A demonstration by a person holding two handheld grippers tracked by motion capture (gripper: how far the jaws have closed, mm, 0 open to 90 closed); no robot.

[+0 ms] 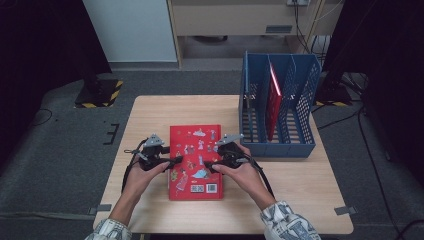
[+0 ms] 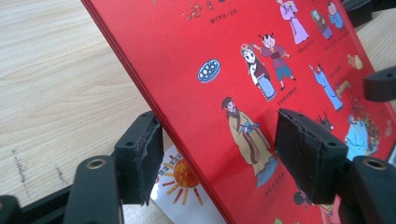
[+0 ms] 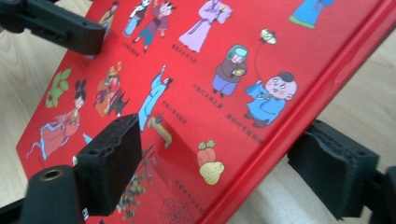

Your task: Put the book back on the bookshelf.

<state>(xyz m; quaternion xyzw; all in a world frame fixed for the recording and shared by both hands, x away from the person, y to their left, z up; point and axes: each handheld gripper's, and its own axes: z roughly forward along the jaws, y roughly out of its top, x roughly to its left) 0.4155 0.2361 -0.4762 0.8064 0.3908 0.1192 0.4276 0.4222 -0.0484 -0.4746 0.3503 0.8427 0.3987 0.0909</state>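
Note:
A red picture book (image 1: 195, 160) with cartoon figures lies flat near the table's front edge. My left gripper (image 1: 176, 160) stands open astride the book's left edge. In the left gripper view one pad (image 2: 140, 156) sits under the raised cover edge and the other (image 2: 308, 158) over the cover (image 2: 233, 70); a white page with a sun shows beneath. My right gripper (image 1: 210, 165) is open at the book's right side. In the right gripper view its jaws (image 3: 222, 165) straddle the book's thick red edge (image 3: 299, 107), one pad above the cover, one outside it.
A blue slotted file rack (image 1: 280, 145) stands at the table's right rear with a red book (image 1: 273, 100) upright in one slot. Bare wood table (image 1: 150, 115) lies left of and behind the book. The table's front edge is close to the person's forearms.

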